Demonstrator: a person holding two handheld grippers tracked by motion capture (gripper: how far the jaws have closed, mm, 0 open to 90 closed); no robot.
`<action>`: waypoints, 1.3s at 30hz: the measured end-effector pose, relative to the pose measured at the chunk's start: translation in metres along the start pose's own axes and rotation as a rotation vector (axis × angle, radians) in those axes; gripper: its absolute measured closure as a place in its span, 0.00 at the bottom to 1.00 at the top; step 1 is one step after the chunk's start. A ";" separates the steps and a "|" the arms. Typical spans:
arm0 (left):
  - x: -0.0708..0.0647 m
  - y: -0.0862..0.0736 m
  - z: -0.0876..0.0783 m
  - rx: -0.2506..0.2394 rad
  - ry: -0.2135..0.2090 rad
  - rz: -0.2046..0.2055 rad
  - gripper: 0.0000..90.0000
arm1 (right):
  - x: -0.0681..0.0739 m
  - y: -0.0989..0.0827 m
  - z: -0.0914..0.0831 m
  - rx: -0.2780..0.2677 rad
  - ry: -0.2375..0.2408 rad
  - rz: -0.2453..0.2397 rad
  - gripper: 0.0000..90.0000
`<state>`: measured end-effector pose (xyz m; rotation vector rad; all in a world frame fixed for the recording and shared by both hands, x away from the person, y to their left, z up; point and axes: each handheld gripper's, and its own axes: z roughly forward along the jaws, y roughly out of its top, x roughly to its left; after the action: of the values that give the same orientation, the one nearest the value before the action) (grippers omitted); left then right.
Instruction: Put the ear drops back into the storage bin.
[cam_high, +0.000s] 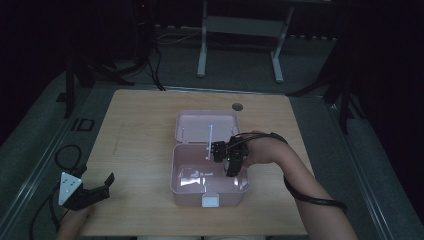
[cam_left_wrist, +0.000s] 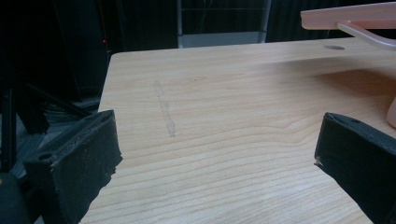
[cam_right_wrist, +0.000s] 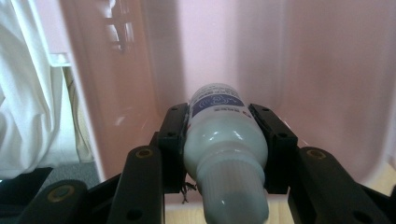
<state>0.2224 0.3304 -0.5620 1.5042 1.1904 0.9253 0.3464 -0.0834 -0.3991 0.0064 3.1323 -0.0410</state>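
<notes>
A pink box (cam_high: 173, 172) stands open in the middle of the wooden table (cam_high: 140, 130), its lid (cam_high: 192, 122) tipped back behind it. My right gripper (cam_high: 232, 169) reaches down over the box's right half. In the right gripper view its jaws (cam_right_wrist: 219, 128) are shut on a white bottle (cam_right_wrist: 224, 144) with a blue label, cap towards the camera, and the box's pink wall (cam_right_wrist: 303, 60) rises close behind. My left gripper (cam_high: 95, 176) rests near the table's front left corner, jaws wide apart (cam_left_wrist: 218, 135) with nothing between them.
A white latch (cam_high: 210, 201) sits on the box's front wall and a pale bar (cam_high: 210, 139) crosses the lid. A round cable hole (cam_high: 237, 106) lies behind the box. Bare wood (cam_left_wrist: 224, 93) stretches ahead of the left gripper. Cables (cam_high: 65, 155) loop off the table's left edge.
</notes>
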 end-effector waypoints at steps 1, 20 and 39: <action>0.000 0.000 0.000 0.001 0.000 0.002 0.00 | -0.001 0.001 0.003 0.002 0.006 0.005 0.66; 0.000 0.000 0.000 0.004 0.000 0.002 0.00 | -0.004 0.006 0.060 0.048 0.044 -0.007 0.66; 0.000 0.000 0.000 0.004 0.000 0.004 0.00 | -0.009 0.009 0.087 0.074 0.013 0.016 0.66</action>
<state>0.2225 0.3302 -0.5620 1.5100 1.1906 0.9259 0.3563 -0.0767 -0.4857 0.0330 3.1418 -0.1580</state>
